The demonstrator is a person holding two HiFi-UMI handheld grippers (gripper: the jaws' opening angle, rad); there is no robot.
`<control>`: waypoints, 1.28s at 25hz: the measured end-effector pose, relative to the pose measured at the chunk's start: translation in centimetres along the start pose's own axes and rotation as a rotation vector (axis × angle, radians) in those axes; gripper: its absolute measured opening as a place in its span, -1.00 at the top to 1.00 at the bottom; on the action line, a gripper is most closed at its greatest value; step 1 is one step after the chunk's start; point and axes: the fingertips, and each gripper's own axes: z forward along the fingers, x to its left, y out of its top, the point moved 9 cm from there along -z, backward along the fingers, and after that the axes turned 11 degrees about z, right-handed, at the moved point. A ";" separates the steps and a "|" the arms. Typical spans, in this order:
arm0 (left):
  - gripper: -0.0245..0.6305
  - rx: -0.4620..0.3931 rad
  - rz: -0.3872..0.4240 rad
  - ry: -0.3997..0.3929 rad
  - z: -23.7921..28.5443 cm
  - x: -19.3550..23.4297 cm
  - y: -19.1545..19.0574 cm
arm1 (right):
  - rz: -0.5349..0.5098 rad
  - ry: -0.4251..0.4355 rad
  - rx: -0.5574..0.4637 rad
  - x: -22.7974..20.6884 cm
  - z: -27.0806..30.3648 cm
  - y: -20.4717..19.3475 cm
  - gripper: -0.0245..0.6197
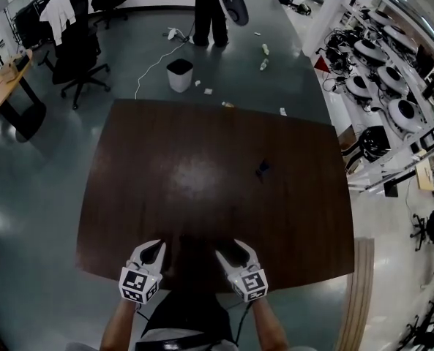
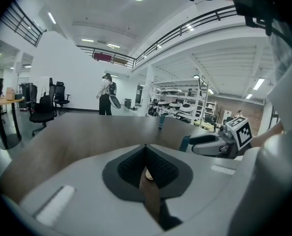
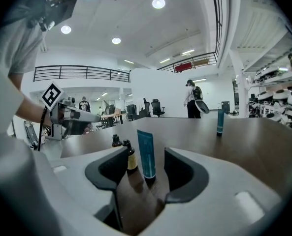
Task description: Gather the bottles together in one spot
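At the near edge of the dark brown wooden table (image 1: 202, 152), the left gripper (image 1: 154, 248) has its jaws together at the tips, with only a thin wedge of tabletop showing between the pads. Beside it at the same edge, the right gripper (image 1: 233, 251) has its jaws wide apart, touching nothing. Just past its tips stand a flat teal upright tube (image 3: 146, 154) and a small amber glass bottle with a black cap (image 3: 131, 160). A second dark-capped bottle (image 3: 116, 141) stands close behind them. Well apart, near the table's middle right, another teal tube (image 3: 219, 122) stands alone. Beyond the table's far edge sit a white waste bin (image 1: 179, 75) and a standing person (image 1: 210, 13).
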 end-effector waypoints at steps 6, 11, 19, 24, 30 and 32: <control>0.93 -0.024 0.009 -0.024 -1.6 -0.9 1.7 | 0.023 -0.026 -0.004 1.1 -2.2 1.2 0.53; 0.92 -0.056 0.022 -0.069 -3.0 -2.2 3.4 | 0.052 -0.059 -0.041 2.7 -4.1 2.9 0.86; 0.93 -0.104 0.062 -0.138 -5.8 -5.4 5.8 | 0.057 -0.124 -0.118 6.1 -8.4 5.8 0.92; 0.92 -0.170 0.112 -0.176 -7.2 -6.6 7.5 | 0.035 -0.185 -0.159 7.4 -10.4 6.6 0.92; 0.92 -0.242 0.129 -0.193 -7.9 -7.3 9.7 | 0.016 -0.242 -0.220 8.3 -12.7 8.0 0.92; 0.93 -0.255 0.130 -0.201 -8.1 -7.9 9.9 | 0.015 -0.253 -0.227 8.1 -13.4 7.9 0.92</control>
